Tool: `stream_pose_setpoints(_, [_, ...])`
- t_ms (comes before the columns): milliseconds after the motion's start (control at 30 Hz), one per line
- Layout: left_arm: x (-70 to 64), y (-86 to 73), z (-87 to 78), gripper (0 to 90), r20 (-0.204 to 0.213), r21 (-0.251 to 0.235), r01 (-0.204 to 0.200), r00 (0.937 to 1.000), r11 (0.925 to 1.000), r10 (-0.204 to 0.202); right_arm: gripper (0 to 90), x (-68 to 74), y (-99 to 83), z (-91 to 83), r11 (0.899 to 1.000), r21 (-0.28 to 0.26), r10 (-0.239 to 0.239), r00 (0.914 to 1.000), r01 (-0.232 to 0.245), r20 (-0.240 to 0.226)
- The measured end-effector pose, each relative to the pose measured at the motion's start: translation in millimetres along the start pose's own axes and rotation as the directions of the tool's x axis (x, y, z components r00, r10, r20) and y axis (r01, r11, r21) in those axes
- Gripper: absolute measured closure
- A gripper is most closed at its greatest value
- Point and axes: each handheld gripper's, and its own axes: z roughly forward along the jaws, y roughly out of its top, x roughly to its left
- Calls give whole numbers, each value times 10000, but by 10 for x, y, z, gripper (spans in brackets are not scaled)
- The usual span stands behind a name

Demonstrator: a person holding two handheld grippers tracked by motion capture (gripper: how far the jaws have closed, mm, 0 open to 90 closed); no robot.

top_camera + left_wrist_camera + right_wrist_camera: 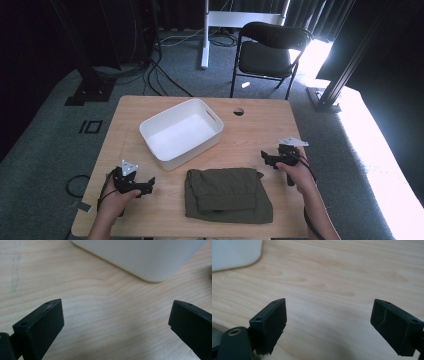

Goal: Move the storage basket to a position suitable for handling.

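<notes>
Two hand-held grippers (pixel 150 184) (pixel 266 158) agape (seemingly empty).

one white bin (pixel 181 133), one folded garment (pixel 227 194), two grippers (pixel 148 186)

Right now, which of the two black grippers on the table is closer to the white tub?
The left gripper: it sits just below the white tub's near corner, while the right gripper rests farther off, out beyond the folded olive cloth.
</notes>
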Motion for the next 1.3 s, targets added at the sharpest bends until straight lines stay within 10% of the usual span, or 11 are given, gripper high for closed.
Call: stream_pose_setpoints(1300, [-11,742,-111,13,-1,-1433,411,9991,9888,-415,138,812,1233,592,9897,-1135,-1073,9777,877,-1803])
